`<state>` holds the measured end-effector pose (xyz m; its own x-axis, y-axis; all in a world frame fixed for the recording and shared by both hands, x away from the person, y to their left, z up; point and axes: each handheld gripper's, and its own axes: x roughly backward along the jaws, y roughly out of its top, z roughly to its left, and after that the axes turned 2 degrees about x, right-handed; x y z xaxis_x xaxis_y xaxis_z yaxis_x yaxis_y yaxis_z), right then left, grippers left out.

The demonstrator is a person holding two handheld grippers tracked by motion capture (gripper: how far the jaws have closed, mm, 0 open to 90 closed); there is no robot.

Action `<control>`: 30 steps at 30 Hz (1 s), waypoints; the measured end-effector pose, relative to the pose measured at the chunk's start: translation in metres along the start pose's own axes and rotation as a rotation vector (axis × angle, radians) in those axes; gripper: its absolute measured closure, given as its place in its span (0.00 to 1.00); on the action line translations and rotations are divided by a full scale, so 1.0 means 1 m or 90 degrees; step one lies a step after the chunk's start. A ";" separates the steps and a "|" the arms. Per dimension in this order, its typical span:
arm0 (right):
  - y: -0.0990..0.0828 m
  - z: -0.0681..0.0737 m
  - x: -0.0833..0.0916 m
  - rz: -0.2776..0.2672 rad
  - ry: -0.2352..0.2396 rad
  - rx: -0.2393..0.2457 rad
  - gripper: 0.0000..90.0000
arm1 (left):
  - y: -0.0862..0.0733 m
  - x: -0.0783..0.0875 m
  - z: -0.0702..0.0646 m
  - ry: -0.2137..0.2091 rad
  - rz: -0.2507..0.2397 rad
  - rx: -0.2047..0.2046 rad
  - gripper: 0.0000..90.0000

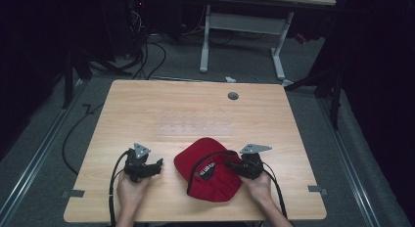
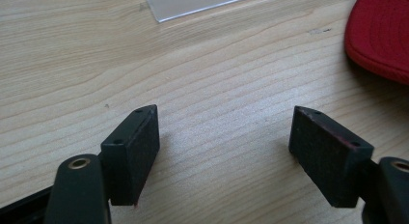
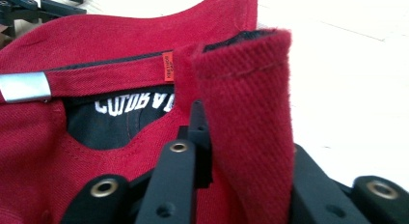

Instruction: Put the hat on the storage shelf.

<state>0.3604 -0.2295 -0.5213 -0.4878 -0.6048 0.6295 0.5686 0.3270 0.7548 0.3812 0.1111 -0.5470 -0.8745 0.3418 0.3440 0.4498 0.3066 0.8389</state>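
The right claw had pinched a fold of the red cap, which lay upside down on the counter. Soft and light, the cap would sag; its stitched rim looked the firmest hold. The left claw stood open, empty.

White block letters, cut off at their lower edge, stand on the black inner lining of the red cap, just beyond the right gripper; they cannot be read surely. The print on the small orange tag beside them is too small to read.
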 end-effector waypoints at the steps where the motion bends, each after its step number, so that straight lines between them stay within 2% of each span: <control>1: 0.000 0.000 0.000 -0.001 0.002 -0.002 0.91 | 0.000 0.000 0.000 0.000 0.000 0.000 0.30; 12: 0.004 0.001 0.009 -0.023 0.033 -0.012 0.96 | 0.000 0.000 0.000 0.001 -0.001 -0.001 0.30; 16: 0.005 0.000 0.014 -0.031 0.044 -0.026 0.96 | 0.000 0.000 0.000 0.000 0.000 0.000 0.30; 21: 0.007 -0.003 0.021 -0.040 0.049 -0.042 0.96 | -0.001 0.001 -0.001 -0.009 0.002 -0.003 0.31; 30: 0.015 -0.003 0.031 -0.044 0.046 -0.036 0.96 | -0.001 0.000 -0.001 -0.010 0.002 -0.003 0.32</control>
<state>0.3555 -0.2458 -0.4912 -0.4789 -0.6761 0.5600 0.5727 0.2428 0.7830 0.3805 0.1101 -0.5469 -0.8701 0.3573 0.3395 0.4515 0.3014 0.8399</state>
